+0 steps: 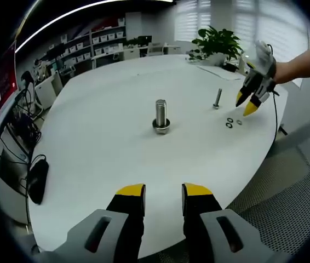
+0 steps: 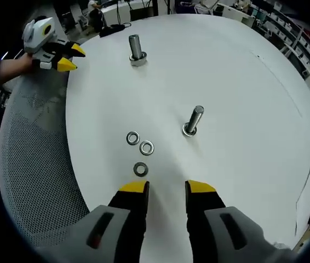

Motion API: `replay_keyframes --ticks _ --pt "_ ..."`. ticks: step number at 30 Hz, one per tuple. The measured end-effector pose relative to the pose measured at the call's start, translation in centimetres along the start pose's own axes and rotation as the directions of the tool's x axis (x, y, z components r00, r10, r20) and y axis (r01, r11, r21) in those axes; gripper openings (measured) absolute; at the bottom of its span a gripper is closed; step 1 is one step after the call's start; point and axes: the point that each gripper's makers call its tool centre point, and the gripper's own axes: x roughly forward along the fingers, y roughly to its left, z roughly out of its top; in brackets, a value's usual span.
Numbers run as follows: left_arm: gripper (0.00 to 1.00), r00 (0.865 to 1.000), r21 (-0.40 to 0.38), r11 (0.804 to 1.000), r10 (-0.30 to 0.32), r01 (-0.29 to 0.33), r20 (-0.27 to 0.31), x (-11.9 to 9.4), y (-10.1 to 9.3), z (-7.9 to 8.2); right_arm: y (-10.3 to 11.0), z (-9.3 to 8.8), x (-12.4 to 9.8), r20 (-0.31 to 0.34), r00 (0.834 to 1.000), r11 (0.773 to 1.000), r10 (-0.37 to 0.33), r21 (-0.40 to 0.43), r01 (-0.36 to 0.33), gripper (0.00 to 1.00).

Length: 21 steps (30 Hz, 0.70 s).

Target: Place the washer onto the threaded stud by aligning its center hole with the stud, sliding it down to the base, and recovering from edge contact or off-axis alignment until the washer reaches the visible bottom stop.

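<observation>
On white table (image 2: 242,98): three washers (image 2: 140,149), two upright studs (image 2: 193,121); both claws (image 2: 167,189) parted, empty.

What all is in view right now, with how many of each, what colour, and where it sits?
Large stud: one, silver, upright mid-table.
Small stud: one, silver, upright beyond the washers.
Washers: three, silver, flat on the table just ahead of the right gripper.
Table: one, white, round.
Mesh chair: one, grey, at the table edge.
Potted plant: one, green, behind the table.
Left gripper: yellow-tipped, open, empty.
Right gripper: yellow-tipped, open, empty, over the washers.
</observation>
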Motion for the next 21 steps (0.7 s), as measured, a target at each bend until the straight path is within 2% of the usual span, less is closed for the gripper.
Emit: replay_keyframes --ticks 8,13,21 --pt "0.24 1.0 0.001 1.0 0.003 -0.003 0.007 -0.1 0.0 0.2 1.8 1.0 0.9 0.011 1.0 0.999 0.026 -0.022 -0.026 0.3" --pt "0.24 1.0 0.005 1.0 0.003 -0.003 0.003 0.0 0.0 0.1 2.7 1.1 1.2 -0.008 1.0 0.997 0.027 -0.065 -0.028 0.28" --pt "0.24 1.0 0.003 1.0 -0.002 0.002 0.017 -0.2 -0.1 0.3 3.0 0.8 1.9 -0.045 0.999 0.994 0.012 -0.11 -0.017 0.25"
